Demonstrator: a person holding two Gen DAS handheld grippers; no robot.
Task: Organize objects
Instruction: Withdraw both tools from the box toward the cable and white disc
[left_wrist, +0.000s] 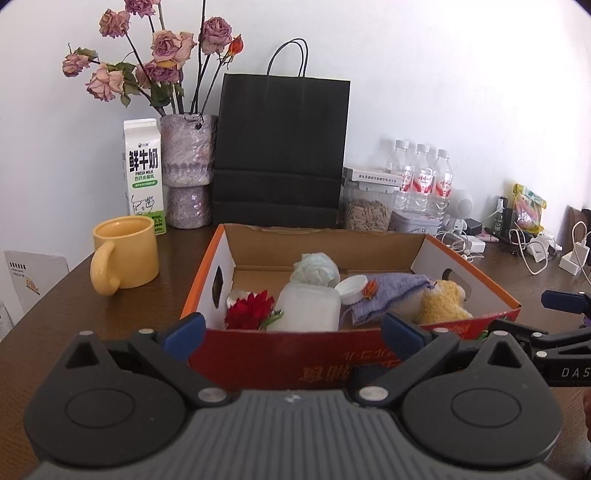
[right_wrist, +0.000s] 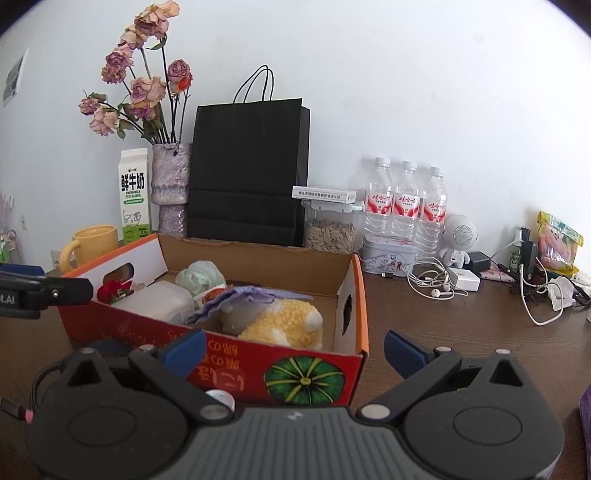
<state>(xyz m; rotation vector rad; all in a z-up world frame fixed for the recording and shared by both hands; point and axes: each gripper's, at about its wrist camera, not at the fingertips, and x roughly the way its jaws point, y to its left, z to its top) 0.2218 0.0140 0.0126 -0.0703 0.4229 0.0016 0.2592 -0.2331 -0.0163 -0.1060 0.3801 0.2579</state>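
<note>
Holding plush toy, purple cloth, plastic jar: cardboard box | both tools wide open, empty

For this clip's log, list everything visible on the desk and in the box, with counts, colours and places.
cardboard box: 1, red-orange, centre of table
red flower: 1, box, left
plastic container: 1, translucent white, box, centre
purple cloth: 1, box, right
yellow plush: 1, box, right
mug: 1, yellow, left of box
milk carton: 1, white-green, behind mug
vase: 1, purple, dried roses
paper bag: 1, black, behind box
water bottles: 3, clear, right
seed jar: 1, clear
left gripper: open
right gripper: open
</note>
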